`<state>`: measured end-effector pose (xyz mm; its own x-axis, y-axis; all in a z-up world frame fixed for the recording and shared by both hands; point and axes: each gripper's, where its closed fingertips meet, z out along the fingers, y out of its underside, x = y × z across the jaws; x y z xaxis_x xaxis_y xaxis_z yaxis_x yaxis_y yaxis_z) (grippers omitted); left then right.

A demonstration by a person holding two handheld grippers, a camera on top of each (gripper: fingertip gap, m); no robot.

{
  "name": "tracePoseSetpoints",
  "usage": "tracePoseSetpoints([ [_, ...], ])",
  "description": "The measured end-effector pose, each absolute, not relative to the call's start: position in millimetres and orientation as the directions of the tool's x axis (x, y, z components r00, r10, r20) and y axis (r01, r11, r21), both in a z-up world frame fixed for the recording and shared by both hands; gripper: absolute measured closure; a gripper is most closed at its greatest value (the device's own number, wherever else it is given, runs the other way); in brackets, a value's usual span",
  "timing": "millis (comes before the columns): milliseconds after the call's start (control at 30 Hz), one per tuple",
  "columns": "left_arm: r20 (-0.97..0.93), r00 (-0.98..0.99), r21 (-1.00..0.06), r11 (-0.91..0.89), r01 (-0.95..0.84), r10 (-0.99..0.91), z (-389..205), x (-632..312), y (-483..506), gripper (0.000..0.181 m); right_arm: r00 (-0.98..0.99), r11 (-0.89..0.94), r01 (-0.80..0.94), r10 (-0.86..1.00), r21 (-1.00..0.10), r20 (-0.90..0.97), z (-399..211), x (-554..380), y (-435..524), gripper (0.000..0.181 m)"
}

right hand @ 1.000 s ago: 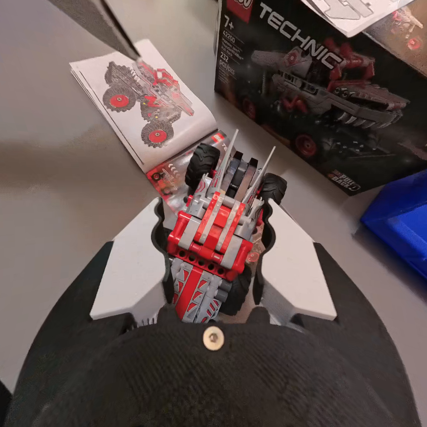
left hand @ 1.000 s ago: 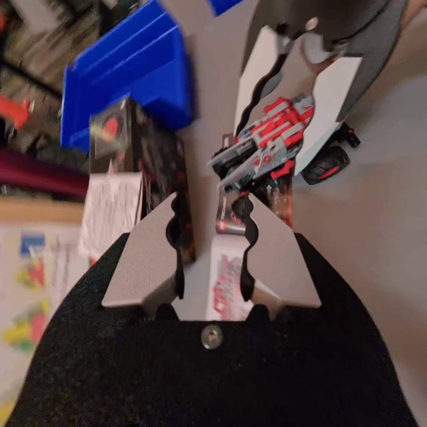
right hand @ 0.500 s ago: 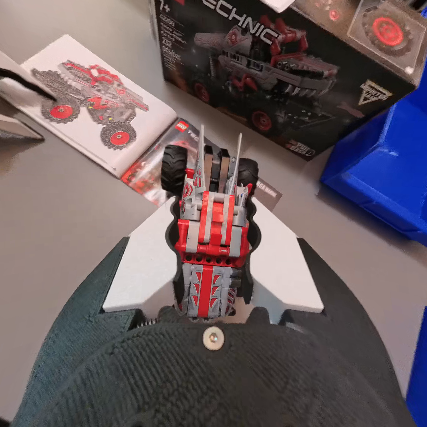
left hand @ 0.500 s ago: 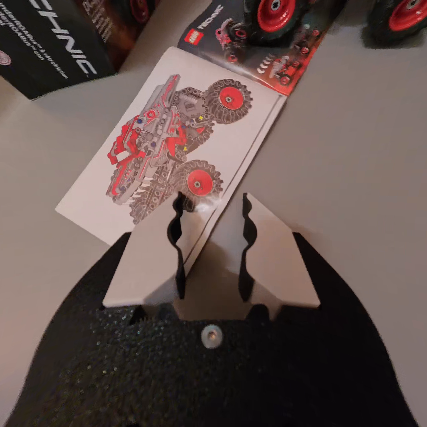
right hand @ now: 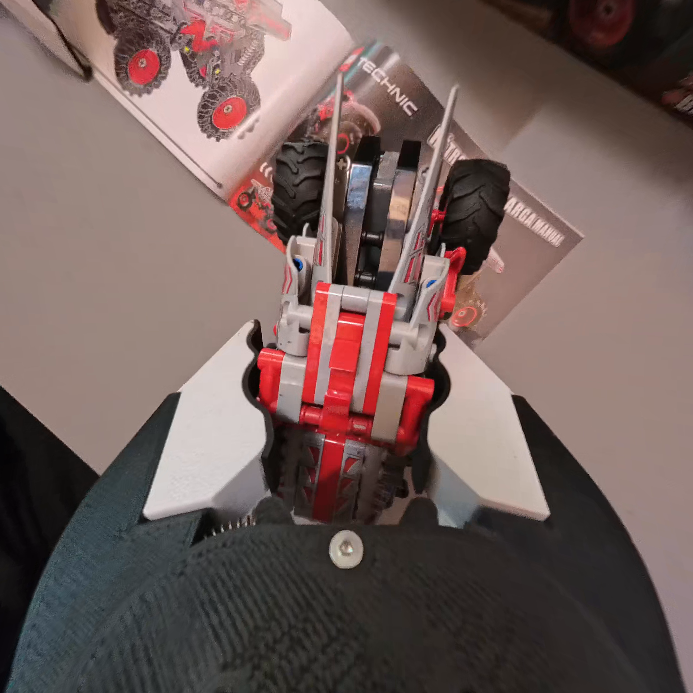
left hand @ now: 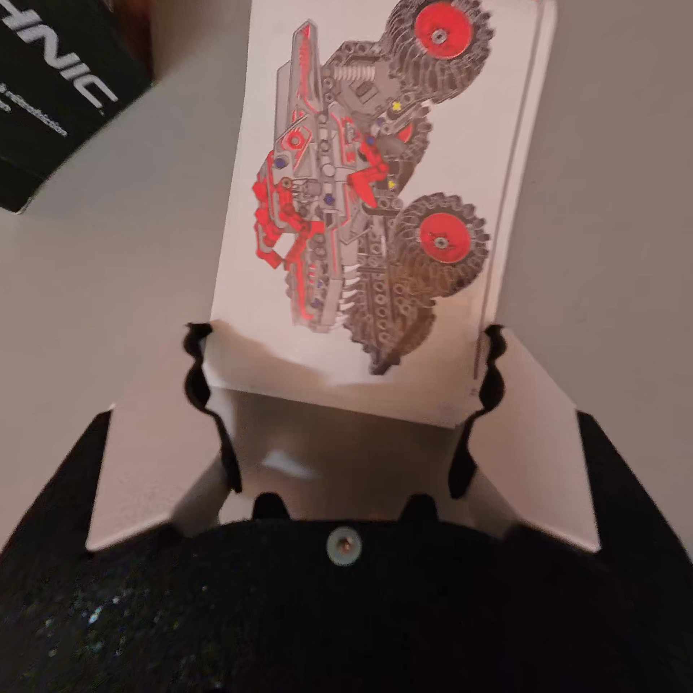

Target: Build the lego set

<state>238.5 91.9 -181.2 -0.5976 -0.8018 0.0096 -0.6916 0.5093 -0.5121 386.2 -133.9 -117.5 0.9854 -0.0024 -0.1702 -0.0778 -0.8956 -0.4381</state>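
My right gripper [right hand: 348, 330] is shut on the red and grey lego truck [right hand: 348, 375], gripping its body on both sides. The truck's black rear tyres [right hand: 476, 210] point away, over the dark cover page [right hand: 532, 240] of the instruction booklet. My left gripper [left hand: 343, 356] is wide open and low over the table. The near end of the white booklet page with the truck picture [left hand: 375, 187] lies between its fingers. That page also shows in the right wrist view [right hand: 225, 56], with a left gripper finger [right hand: 48, 37] beside it.
The black lego box stands at the upper left in the left wrist view [left hand: 56, 93] and at the top right in the right wrist view [right hand: 618, 37]. The grey table [left hand: 93, 281] lies around the booklet.
My left gripper has opened much wider and moved forward so the booklet's near end lies between its fingers. My right gripper, still holding the truck, has moved closer to the booklet's dark cover.
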Motion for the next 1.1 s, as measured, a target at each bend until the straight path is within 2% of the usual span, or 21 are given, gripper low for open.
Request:
tracePoseSetpoints([
  [100,0.001,-0.592,-0.515,0.507,-0.691,-0.806,-181.3,240.0,86.6,0.032,0.996,-0.894,-0.060,-0.021,-0.444,-0.091,-115.4,389.6,-138.9,0.099],
  [200,-0.002,-0.592,-0.532,0.503,-0.682,-0.806,-178.6,236.2,86.7,0.042,0.993,-0.869,-0.114,-0.081,-0.482,-0.089,-113.6,393.7,-142.9,0.100],
  [333,0.008,-0.575,-0.536,0.482,-0.693,-0.818,-176.2,229.5,96.8,0.054,0.959,-0.797,-0.254,-0.279,-0.548,-0.039,-107.1,422.8,-153.0,0.101],
  [433,0.005,-0.568,-0.522,0.483,-0.703,-0.823,-176.3,224.2,103.6,0.054,0.863,-0.681,-0.416,-0.504,-0.603,-0.026,-106.1,458.5,-167.3,0.101],
  [500,-0.001,-0.556,-0.476,0.490,-0.731,-0.831,-176.5,218.9,110.6,0.055,0.783,-0.569,-0.509,-0.618,-0.646,-0.073,-103.5,472.9,-167.6,0.101],
  [667,-0.081,-0.528,-0.394,0.513,-0.762,-0.846,-171.1,207.5,138.2,0.058,0.654,-0.332,-0.608,-0.725,-0.721,-0.217,-95.3,488.9,-144.6,0.098],
  [767,-0.096,-0.486,-0.404,0.480,-0.779,-0.869,-170.0,202.5,147.8,0.060,0.718,-0.418,-0.586,-0.665,-0.694,-0.206,-101.2,479.5,-141.3,0.083],
  [867,-0.075,-0.465,-0.444,0.447,-0.776,-0.882,-171.2,198.7,147.9,0.061,0.806,-0.552,-0.500,-0.577,-0.667,-0.127,-110.7,474.6,-147.3,0.092],
  [967,-0.068,-0.453,-0.473,0.428,-0.770,-0.889,-171.4,198.1,147.6,0.062,0.871,-0.696,-0.376,-0.491,-0.613,0.024,-118.8,476.6,-149.7,0.088],
  [1100,-0.077,-0.432,-0.503,0.409,-0.761,-0.899,-170.6,196.9,147.9,0.063,0.806,-0.623,-0.477,-0.591,-0.620,-0.026,-118.1,481.5,-145.8,0.096],
])
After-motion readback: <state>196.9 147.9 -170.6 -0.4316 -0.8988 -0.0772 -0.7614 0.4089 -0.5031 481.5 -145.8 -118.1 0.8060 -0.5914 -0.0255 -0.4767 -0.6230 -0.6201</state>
